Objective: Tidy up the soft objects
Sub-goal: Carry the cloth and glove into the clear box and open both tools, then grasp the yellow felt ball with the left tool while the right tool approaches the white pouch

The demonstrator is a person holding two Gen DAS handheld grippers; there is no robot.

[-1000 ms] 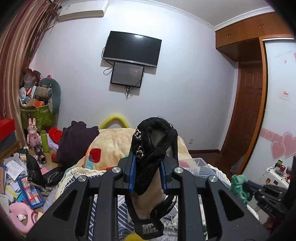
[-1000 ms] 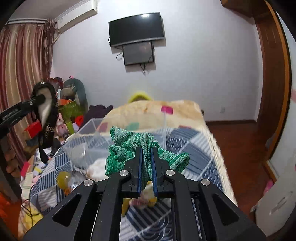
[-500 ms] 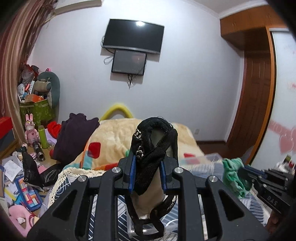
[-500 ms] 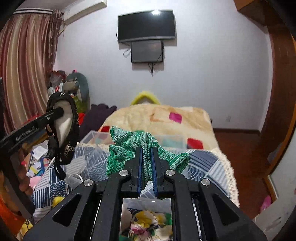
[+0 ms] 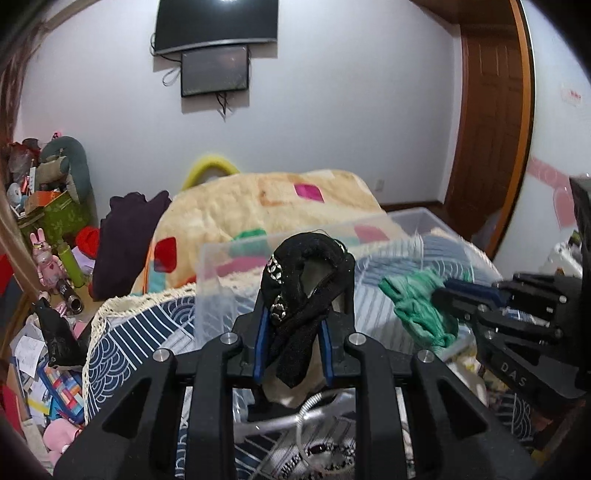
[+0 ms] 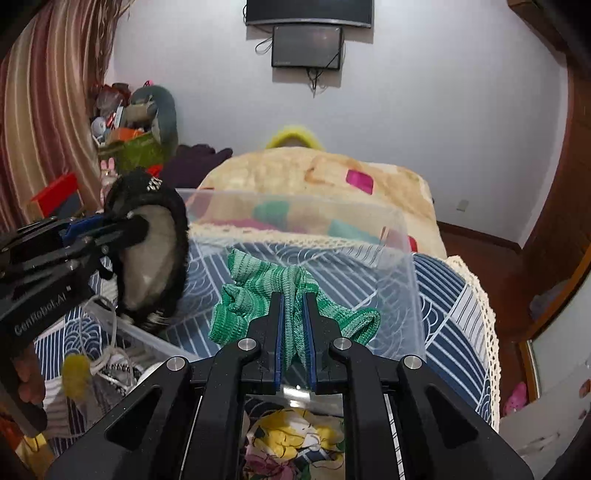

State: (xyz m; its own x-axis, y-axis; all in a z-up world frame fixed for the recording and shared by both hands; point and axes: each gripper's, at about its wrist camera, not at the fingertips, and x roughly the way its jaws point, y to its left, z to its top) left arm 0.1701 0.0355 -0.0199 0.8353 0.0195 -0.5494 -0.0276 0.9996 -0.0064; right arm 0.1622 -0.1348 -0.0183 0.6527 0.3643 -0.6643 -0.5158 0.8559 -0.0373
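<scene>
Both grippers have dropped toward the clear plastic bin since a second ago; its far wall, low in the frame before, now stands at mid-frame in both views.

Item 1: black slipper (image 5: 308, 291), studded trim, pale insole. Clamped between the fingers of the left gripper (image 5: 293, 336), long axis rising up-frame from the jaws, heel strap hanging below. In the right wrist view it sits at centre left (image 6: 147, 254), above the bin's near-left wall.

Item 2: green knit cloth (image 6: 284, 295), bunched. Pinched in the closed right gripper (image 6: 294, 332), folds spilling to both sides of the fingers, lower centre of frame. In the left wrist view it is blurred at centre right (image 5: 421, 306).

Relation: each item lies directly ahead of its own gripper, both held over the open mouth of the clear plastic bin (image 6: 399, 280). The right gripper looks nearer the bin's middle; the left is closer to the left wall.

Clearance: the bin floor seen ahead appears bare, showing the blue patterned bedspread (image 6: 458, 310) through it. A second container at bottom frame holds yellow fabric (image 6: 295, 439). White cable (image 6: 110, 332) lies at lower left, just beside the slipper: a likely snag.

Surroundings: beige blanket (image 5: 280, 206) behind the bin, wall television (image 6: 308, 13) at top.
</scene>
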